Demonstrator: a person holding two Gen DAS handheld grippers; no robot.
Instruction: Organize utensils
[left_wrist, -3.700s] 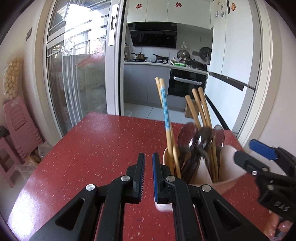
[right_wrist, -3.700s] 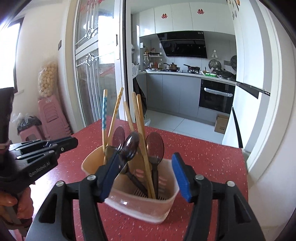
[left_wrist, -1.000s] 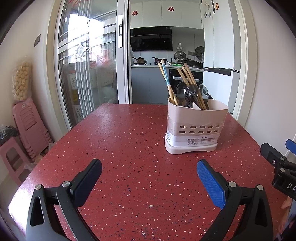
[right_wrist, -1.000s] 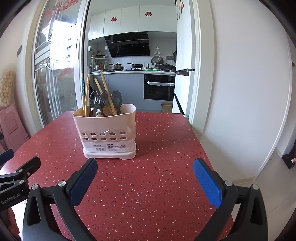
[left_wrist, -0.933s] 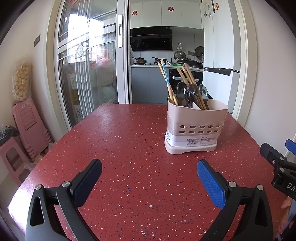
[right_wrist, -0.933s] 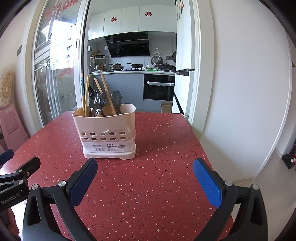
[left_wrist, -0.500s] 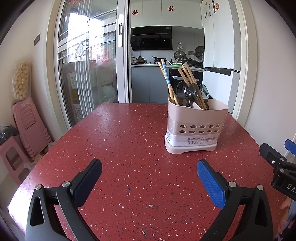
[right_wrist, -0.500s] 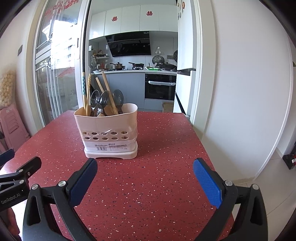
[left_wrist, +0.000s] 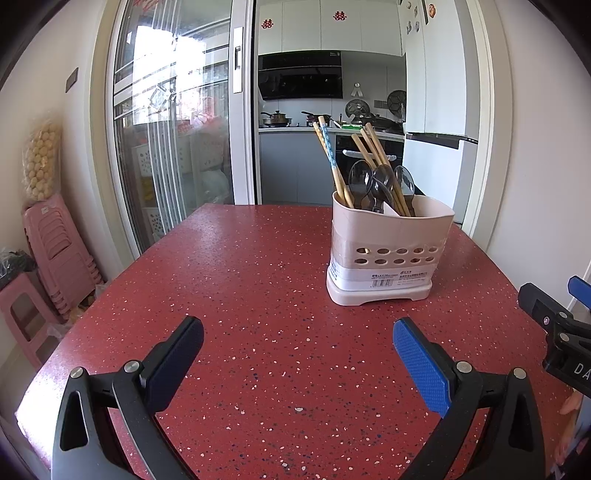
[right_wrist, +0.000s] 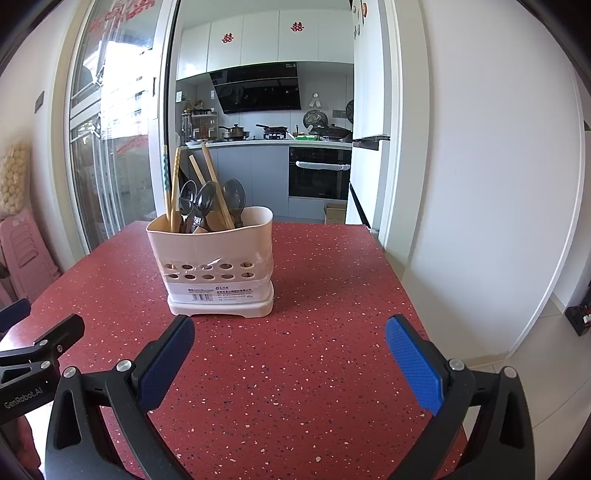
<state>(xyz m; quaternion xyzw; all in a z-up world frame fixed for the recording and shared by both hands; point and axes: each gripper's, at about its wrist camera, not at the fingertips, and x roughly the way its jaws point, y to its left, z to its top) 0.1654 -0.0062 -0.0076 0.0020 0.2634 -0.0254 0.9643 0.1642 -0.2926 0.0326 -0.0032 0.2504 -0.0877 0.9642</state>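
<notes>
A pale pink utensil holder (left_wrist: 388, 254) stands on the red speckled table (left_wrist: 240, 295), also in the right wrist view (right_wrist: 218, 266). It holds wooden chopsticks (left_wrist: 380, 162), one with a blue pattern (left_wrist: 328, 147), and dark spoons (left_wrist: 380, 181). My left gripper (left_wrist: 297, 332) is open and empty, low over the table, short of the holder. My right gripper (right_wrist: 290, 332) is open and empty, just short of the holder. Each gripper shows at the edge of the other's view.
The table's right edge (right_wrist: 399, 280) drops to a tiled floor by a white wall. Stacked pink stools (left_wrist: 48, 254) stand left of the table. A glass sliding door (left_wrist: 166, 147) and a kitchen (left_wrist: 299, 110) lie behind.
Since 3.7 s ago both grippers have drawn back from the holder and the left one has opened. Over the last second the right gripper has shifted slightly; the holder sits a little nearer in its view.
</notes>
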